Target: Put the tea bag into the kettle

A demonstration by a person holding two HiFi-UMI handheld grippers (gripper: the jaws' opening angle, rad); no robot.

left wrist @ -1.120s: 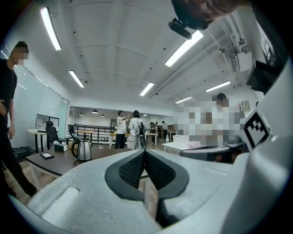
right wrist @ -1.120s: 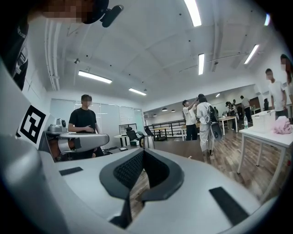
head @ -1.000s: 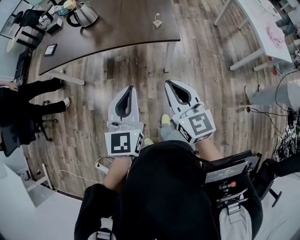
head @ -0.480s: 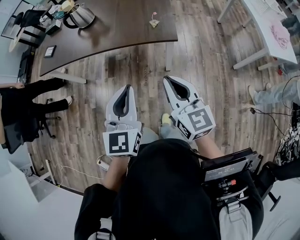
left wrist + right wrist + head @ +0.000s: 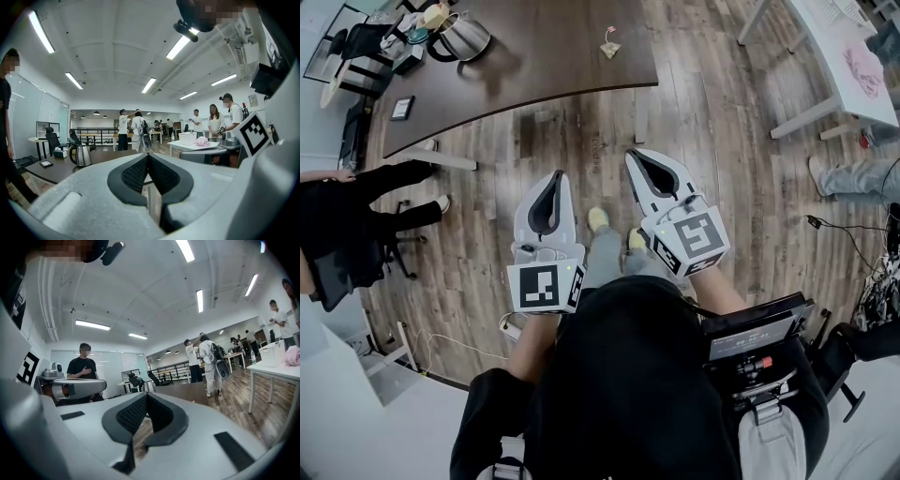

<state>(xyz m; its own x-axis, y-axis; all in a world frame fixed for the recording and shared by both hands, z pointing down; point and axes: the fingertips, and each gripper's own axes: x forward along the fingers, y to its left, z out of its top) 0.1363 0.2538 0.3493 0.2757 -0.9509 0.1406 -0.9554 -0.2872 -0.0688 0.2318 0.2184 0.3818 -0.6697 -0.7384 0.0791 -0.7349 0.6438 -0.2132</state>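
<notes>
The person stands on the wood-plank floor (image 5: 722,187), well apart from the dark brown curved bench (image 5: 534,56), so neither task thing is within reach. The small pale tea bag with a string (image 5: 610,47) lies near the bench's front right corner. The shiny steel kettle with a black handle (image 5: 461,36) stands at the bench's far left end, well apart from the bag. The left tool (image 5: 557,178) and right tool (image 5: 636,157) are held side by side close to the body, pointing toward the bench. Each is clenched on nothing, its jaws pressed together. By my reading the task has not begun, and an approach to the bench comes first.
</notes>
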